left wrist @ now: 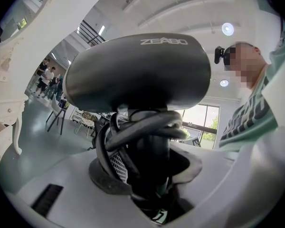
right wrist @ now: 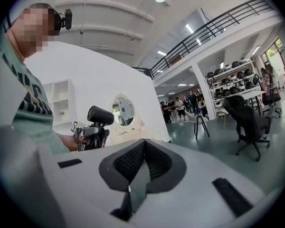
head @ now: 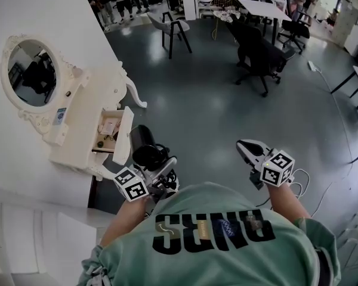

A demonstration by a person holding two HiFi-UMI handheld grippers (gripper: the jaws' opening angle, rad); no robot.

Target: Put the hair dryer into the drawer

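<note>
A black hair dryer (head: 144, 148) stands upright in my left gripper (head: 157, 167), which is shut on its handle; the cord is wound round that handle (left wrist: 141, 141). In the left gripper view the dryer's barrel (left wrist: 137, 70) fills the frame above the jaws. The white vanity's drawer (head: 110, 133) is pulled open just left of the dryer, with small items inside. My right gripper (head: 247, 148) hangs apart at the right with nothing in it, and its pads (right wrist: 133, 161) meet. From there the dryer (right wrist: 99, 114) shows beside the oval mirror (right wrist: 123, 109).
The white vanity (head: 77, 130) with its oval mirror (head: 30, 70) stands against a white wall at left. A white chair (head: 170, 25), black office chairs (head: 259, 55) and tables lie farther out on the grey floor. A cable (head: 331, 183) trails at right. People stand far back.
</note>
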